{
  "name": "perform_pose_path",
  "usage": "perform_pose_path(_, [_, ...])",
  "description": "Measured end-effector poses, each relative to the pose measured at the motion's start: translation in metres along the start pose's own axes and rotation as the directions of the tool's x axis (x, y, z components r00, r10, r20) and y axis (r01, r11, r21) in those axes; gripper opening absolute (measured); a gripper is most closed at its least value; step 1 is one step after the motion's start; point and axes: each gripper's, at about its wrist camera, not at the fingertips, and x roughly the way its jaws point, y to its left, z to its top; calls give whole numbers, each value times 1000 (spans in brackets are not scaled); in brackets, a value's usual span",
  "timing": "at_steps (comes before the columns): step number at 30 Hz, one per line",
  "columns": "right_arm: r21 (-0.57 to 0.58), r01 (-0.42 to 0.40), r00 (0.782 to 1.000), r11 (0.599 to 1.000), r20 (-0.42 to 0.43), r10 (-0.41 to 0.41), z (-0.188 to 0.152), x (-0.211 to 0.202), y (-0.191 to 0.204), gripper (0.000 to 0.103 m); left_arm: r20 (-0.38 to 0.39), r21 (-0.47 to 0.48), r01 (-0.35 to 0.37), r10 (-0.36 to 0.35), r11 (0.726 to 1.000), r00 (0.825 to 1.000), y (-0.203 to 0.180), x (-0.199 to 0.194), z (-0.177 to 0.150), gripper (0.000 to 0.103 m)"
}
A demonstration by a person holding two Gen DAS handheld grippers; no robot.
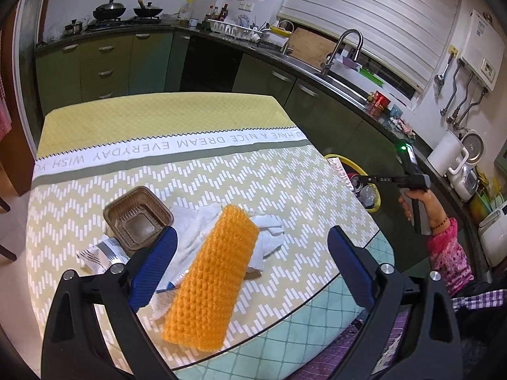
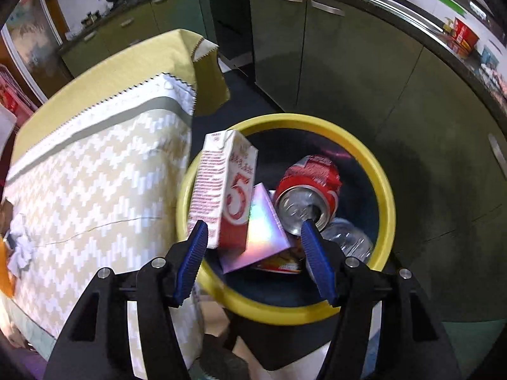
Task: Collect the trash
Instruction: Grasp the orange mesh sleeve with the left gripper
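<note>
The right gripper (image 2: 253, 247) hangs over the bin (image 2: 385, 190), a dark bin with a yellow rim that stands on the floor just beside the table (image 2: 95, 164). Its jaws stand apart, and a carton (image 2: 221, 190), white and red with a large 5, sits between the blue pads, its top leaning toward the rim; the left pad lies at the carton's lower corner, while the right pad is clear of it, so nothing is clamped. Inside the bin lie a red can (image 2: 307, 190), a shiny box (image 2: 263, 231) and a clear bottle (image 2: 348, 240). From the left wrist view the left gripper (image 1: 250, 262) hovers wide open and empty above the table, over an orange mesh sleeve (image 1: 212, 278) that rests on crumpled white tissue (image 1: 196, 221). A brown tray (image 1: 139, 218) sits just beside the tissue, with a silver wrapper (image 1: 101, 253) near it. A hand (image 1: 418, 202) in a pink sleeve holds the right gripper's handle past the table's edge.
</note>
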Motion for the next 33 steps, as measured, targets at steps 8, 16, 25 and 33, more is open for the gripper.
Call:
perform_pose_path(8, [6, -107, 993, 994, 44, 107, -19, -6, 17, 62, -112, 186, -50, 72, 981, 991, -11, 16, -6, 91])
perform_pose_path(16, [2, -139, 988, 990, 69, 139, -24, -14, 23, 63, -218, 298, -61, 130, 953, 967, -16, 55, -13, 91])
perform_pose_path(25, [4, -154, 986, 988, 68, 154, -25, -13, 23, 65, -258, 299, -91, 172, 950, 951, -6, 68, -21, 64])
perform_pose_path(33, [5, -170, 984, 985, 60, 169, -25, -3, 25, 65, -196, 328, -147, 220, 933, 956, -10, 59, -21, 16])
